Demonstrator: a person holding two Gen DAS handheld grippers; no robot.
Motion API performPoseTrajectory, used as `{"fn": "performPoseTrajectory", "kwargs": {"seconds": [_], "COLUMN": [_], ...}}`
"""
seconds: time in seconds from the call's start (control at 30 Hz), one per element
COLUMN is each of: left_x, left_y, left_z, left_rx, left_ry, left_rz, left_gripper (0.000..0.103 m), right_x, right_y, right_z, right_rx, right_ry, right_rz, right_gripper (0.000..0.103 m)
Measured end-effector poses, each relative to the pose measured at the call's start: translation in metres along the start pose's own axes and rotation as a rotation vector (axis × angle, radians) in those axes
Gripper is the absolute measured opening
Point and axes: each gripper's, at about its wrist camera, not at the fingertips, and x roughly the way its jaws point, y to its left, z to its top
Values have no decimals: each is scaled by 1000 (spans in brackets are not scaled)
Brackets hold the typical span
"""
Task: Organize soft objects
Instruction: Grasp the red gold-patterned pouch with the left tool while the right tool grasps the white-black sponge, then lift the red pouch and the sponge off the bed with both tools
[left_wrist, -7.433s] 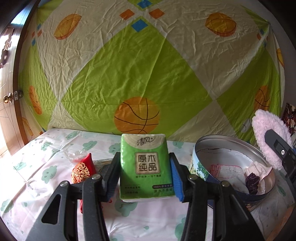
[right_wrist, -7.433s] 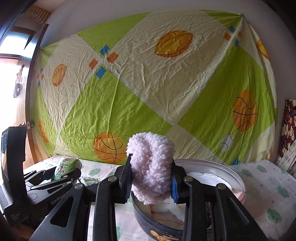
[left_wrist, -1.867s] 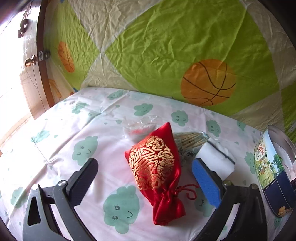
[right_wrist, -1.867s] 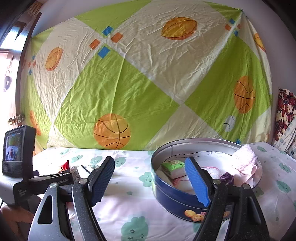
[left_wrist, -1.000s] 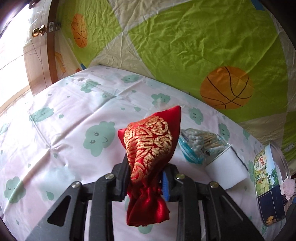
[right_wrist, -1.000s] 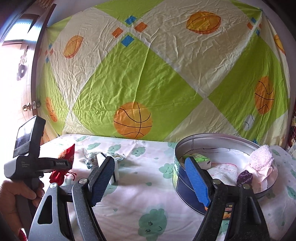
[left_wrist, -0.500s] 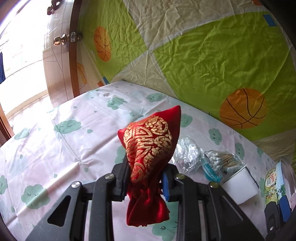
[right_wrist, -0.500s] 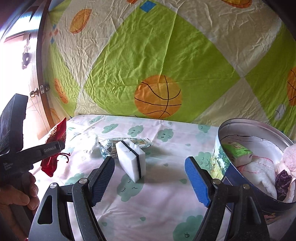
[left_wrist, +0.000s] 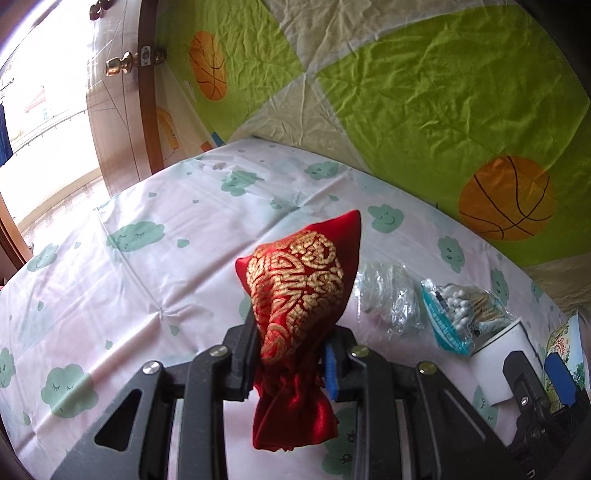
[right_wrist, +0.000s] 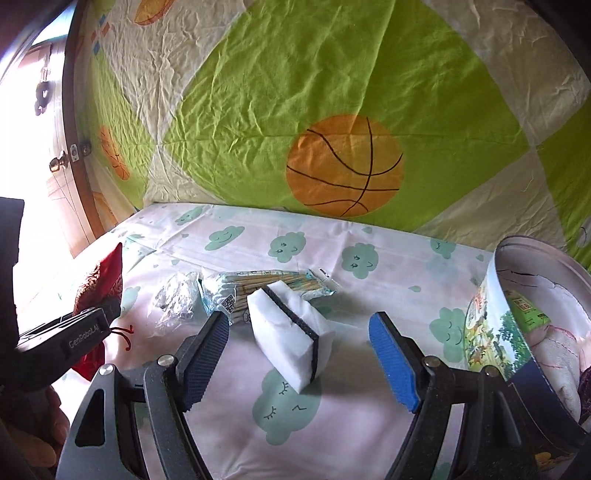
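My left gripper (left_wrist: 290, 354) is shut on a red satin pouch with gold pattern (left_wrist: 301, 291) and holds it above the bed; the pouch also shows at the left of the right wrist view (right_wrist: 99, 280). My right gripper (right_wrist: 299, 354) is open, its jaws either side of a white sponge with a black stripe (right_wrist: 290, 341) lying on the sheet. The round tin (right_wrist: 495, 325) at the right holds a green tissue pack (right_wrist: 524, 308) and white and pink soft items (right_wrist: 557, 354).
A bag of cotton swabs (right_wrist: 255, 286) and a crumpled clear plastic wrap (right_wrist: 177, 295) lie behind the sponge on the cloud-print sheet (right_wrist: 332, 417). A green basketball-print cloth (right_wrist: 332, 110) hangs behind. A wooden door (left_wrist: 118, 122) stands at the left.
My left gripper closed on the red pouch and lifted it, swinging left. My right gripper moved down and forward toward the sponge, staying open.
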Motion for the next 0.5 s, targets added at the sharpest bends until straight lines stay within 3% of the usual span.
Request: {"fn": "performPoseTrajectory", "kwargs": {"seconds": [0.1,0.2,0.3,0.4,0.5], "left_x": [0,1,3,5,6], "left_y": [-1,-1,0,0,-1], "left_z": [1,1,1,1,1], "left_rx": [8,6,5,9,11], "left_ry": [-1,6,15,21,26], "left_rz": [3,9,16,21,24], "left_gripper": [27,27,27,27,27], "right_x": [17,27,31,30,28], "right_y": [5,15,24,26,26], "right_z": [3,2,1,-1,-1], "right_rx": [-16,-68,-110,-126,-127], "right_ry": [77,131,150,149,142], "right_rz": [-5,-7,-25,-29,-18], "right_gripper": [80,64,59,42,39]}}
